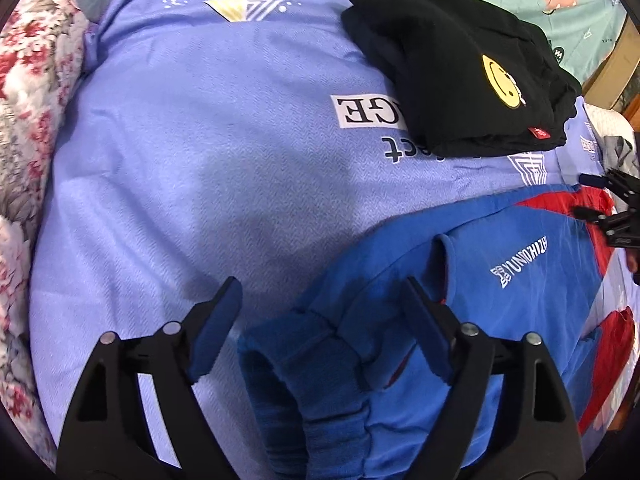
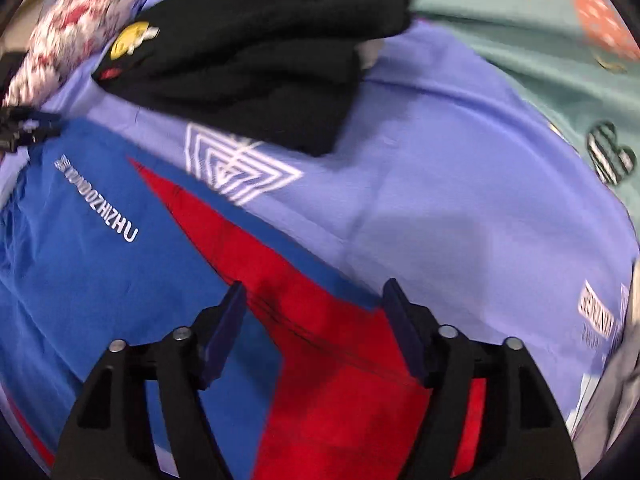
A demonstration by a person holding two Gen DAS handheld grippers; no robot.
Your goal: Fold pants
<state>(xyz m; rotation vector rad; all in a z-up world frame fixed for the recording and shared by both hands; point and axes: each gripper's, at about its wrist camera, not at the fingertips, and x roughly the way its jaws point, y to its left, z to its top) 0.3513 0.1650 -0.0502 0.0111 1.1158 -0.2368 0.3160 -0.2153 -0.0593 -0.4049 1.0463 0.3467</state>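
The blue pants (image 1: 520, 280) with red panels and white lettering lie folded on the lavender bedspread (image 1: 200, 160). My left gripper (image 1: 320, 300) is open, its jaws on either side of the bunched blue waistband end (image 1: 312, 360). My right gripper (image 2: 312, 304) is open above the red panel (image 2: 340, 360) of the pants (image 2: 80, 260), empty. The right gripper also shows at the right edge of the left wrist view (image 1: 612, 208). The left gripper shows at the left edge of the right wrist view (image 2: 24, 128).
A folded black garment (image 1: 448, 68) with a yellow smiley patch lies on the bedspread beyond the pants, also in the right wrist view (image 2: 260, 60). A floral quilt (image 1: 36, 120) is at the left. A green sheet (image 2: 520, 40) lies behind.
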